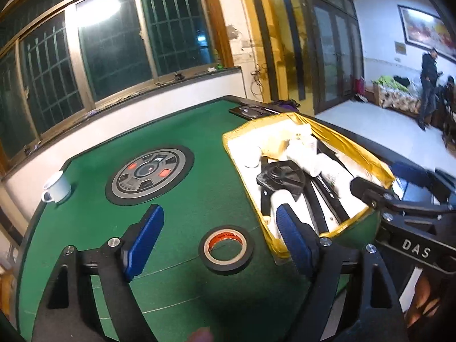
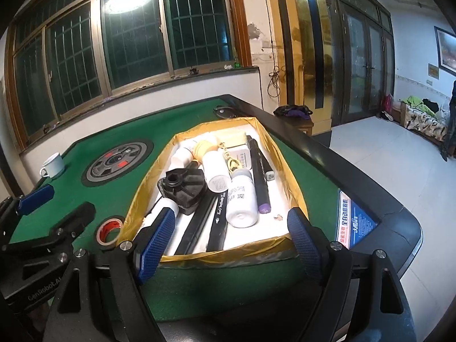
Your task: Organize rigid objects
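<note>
A gold-lined box on the green table holds white bottles, a black angular part, black pens and a purple-tipped marker. A roll of black tape lies flat on the felt left of the box. My left gripper is open, its blue pads either side of the tape and above it, not touching. My right gripper is open over the near end of the box, nothing between its pads.
A white mug stands at the table's far left. A round control panel sits in the table's middle. The black table rim runs along the right. A person stands far off at the right.
</note>
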The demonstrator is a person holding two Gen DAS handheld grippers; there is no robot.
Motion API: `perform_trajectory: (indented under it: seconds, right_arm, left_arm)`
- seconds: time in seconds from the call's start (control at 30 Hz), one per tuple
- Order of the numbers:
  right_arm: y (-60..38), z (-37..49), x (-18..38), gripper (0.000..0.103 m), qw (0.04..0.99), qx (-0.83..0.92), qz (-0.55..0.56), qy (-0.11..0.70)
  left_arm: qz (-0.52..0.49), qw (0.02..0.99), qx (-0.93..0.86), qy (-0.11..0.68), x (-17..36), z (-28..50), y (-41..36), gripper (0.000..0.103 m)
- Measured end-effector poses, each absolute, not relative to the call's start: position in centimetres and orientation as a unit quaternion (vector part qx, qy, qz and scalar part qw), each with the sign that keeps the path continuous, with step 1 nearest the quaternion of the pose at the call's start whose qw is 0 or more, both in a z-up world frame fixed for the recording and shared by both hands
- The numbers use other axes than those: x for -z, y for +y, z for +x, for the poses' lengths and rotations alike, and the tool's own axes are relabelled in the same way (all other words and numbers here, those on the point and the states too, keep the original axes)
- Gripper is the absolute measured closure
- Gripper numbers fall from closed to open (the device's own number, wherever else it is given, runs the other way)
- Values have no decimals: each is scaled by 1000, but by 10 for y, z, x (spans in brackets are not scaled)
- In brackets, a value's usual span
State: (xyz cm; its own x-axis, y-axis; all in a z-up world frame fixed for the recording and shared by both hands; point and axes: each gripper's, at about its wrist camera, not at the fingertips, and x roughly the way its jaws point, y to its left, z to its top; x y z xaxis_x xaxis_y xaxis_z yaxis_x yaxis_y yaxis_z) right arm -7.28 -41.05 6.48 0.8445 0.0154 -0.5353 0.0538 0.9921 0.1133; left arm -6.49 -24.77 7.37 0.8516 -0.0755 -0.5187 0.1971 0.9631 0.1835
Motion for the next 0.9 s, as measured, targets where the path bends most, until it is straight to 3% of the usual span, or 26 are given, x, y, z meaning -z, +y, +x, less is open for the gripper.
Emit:
perform_trajectory:
  seconds: [0.9]
  right_arm:
    - [-411, -73, -73, 26, 963, 14, 47, 265]
  left_arm:
    - [135, 945, 80, 287, -63, -62, -259, 22]
